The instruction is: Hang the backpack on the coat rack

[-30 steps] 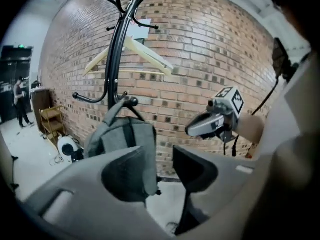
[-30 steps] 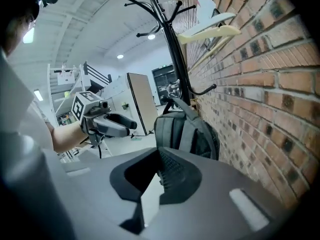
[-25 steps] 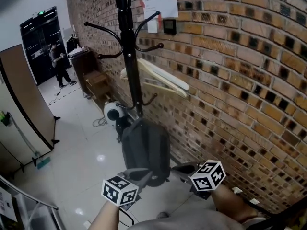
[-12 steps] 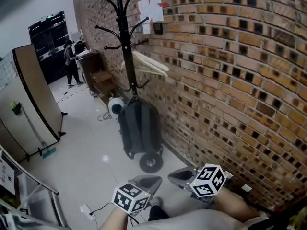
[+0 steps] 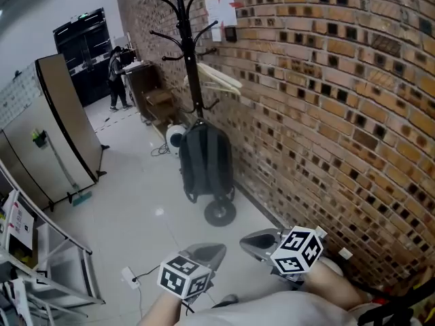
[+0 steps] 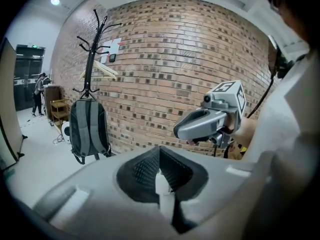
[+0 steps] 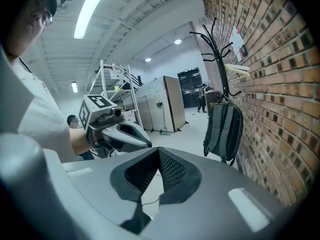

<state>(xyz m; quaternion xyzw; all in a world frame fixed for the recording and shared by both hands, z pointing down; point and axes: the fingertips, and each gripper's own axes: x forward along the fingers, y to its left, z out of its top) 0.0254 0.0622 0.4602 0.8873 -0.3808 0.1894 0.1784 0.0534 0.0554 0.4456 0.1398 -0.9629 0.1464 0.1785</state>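
Note:
A dark grey backpack (image 5: pixel 206 161) hangs by its top loop on the black coat rack (image 5: pixel 189 53), against the brick wall. Both grippers are low in the head view, well back from the backpack, side by side and empty. My left gripper (image 5: pixel 215 249) is shut with nothing in it. My right gripper (image 5: pixel 247 240) is shut too. The left gripper view shows the backpack (image 6: pixel 88 129) far off to the left, with the right gripper (image 6: pixel 200 124) beside it. In the right gripper view the backpack (image 7: pixel 223 130) hangs on the rack (image 7: pixel 220 59) by the wall.
Wooden hangers (image 5: pixel 216 80) hang on the rack above its round base (image 5: pixel 220 213). A white round device (image 5: pixel 175 136) sits behind it. A person (image 5: pixel 118 80) stands far back. A partition panel (image 5: pixel 68 128) and a metal frame (image 5: pixel 41 250) are at the left; a cable (image 5: pixel 129 275) lies on the floor.
Both grippers and the head view have drawn back from the rack. The backpack has stayed hanging on it and now looks smaller and farther away.

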